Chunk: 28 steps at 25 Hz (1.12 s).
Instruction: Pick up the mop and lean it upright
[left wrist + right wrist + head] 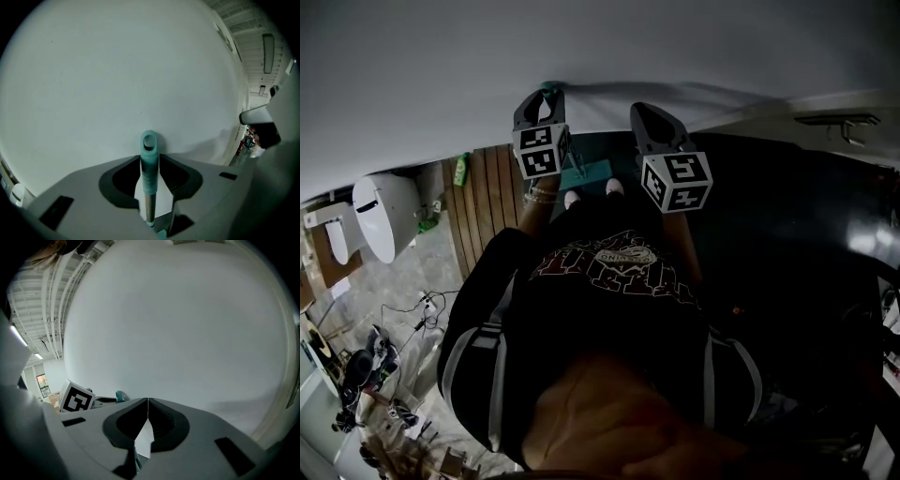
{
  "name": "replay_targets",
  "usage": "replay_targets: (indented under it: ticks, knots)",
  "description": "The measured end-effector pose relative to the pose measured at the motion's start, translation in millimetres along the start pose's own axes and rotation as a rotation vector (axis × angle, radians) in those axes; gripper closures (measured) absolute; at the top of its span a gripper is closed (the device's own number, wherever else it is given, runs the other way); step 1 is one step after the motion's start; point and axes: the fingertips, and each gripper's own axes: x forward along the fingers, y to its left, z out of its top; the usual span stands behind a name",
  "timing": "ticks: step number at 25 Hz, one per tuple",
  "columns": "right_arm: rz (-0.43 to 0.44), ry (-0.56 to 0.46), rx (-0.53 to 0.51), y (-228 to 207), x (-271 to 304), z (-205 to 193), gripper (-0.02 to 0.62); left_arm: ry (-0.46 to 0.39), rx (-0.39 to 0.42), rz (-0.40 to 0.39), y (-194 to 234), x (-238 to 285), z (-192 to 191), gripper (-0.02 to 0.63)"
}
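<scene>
Pale bare wall (117, 70) fills nearly everything ahead of both grippers and closes off the way forward. The left gripper (150, 157) has its jaws spread wide, and the mop handle (149, 180) stands upright in the gap between them. Light shows on either side of the handle, so neither pad presses on it. The handle's teal capped end rises just past the jaw tips, close to the wall; whether it touches the wall cannot be made out.

The right gripper (148, 400) is just to the right of the left one, with its jaw tips closed together on nothing. The left gripper's marker cube (75, 400) shows to its left.

Below and between the grippers, in the head view, the teal mop head (586, 173) lies on the floor just ahead of the person's shoes (572, 199). Left of and below the left gripper are wooden slats (492, 202), a green bottle (461, 169) and a white toilet (384, 216). Loose cables (412, 309) lie nearer the person.
</scene>
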Motion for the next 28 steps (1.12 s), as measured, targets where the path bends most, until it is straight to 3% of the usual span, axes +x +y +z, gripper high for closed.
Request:
replay_targets:
  ticks: [28]
  knots:
    - [0.126,0.002,-0.039,18,6,0,0.577,-0.043,-0.008,-0.022,-44,-53,-16,0.454]
